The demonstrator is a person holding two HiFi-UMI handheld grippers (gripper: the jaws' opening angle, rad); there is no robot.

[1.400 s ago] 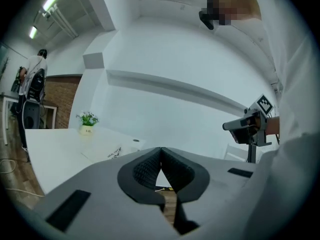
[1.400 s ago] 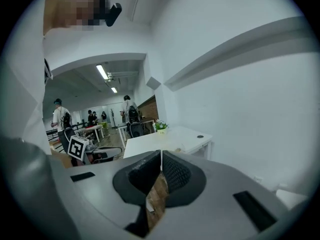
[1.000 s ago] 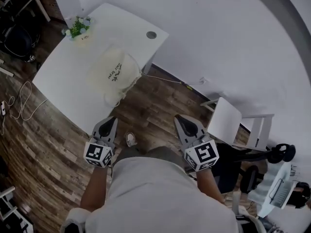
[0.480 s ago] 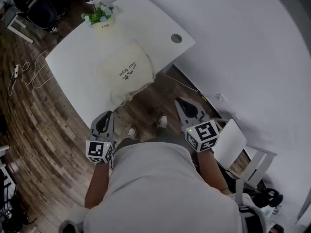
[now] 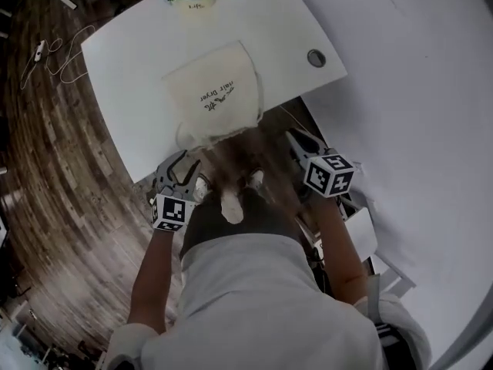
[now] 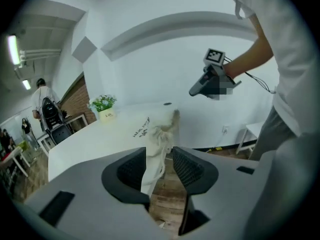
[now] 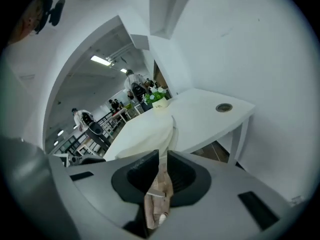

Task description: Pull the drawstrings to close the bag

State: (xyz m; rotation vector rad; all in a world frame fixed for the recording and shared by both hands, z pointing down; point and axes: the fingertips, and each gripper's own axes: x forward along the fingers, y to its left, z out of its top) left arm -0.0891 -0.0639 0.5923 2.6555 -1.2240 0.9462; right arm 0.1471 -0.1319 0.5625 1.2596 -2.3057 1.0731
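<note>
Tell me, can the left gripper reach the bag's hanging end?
Likely yes: the left gripper, jaws just opened, has the bag's hanging end lined up between them, and nothing blocks the way.

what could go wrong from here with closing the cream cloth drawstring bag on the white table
1. The cream cloth drawstring bag hangs its gathered mouth over the edge of the white table. Nothing pins it, so a pull may drag it off.
2. The left gripper, whose jaws have just been opening, shows the bunched mouth in its gap, not yet pressed. It may pinch loose cloth only.
3. The right gripper is shut and empty, so a lopsided pull seems likely.
</note>
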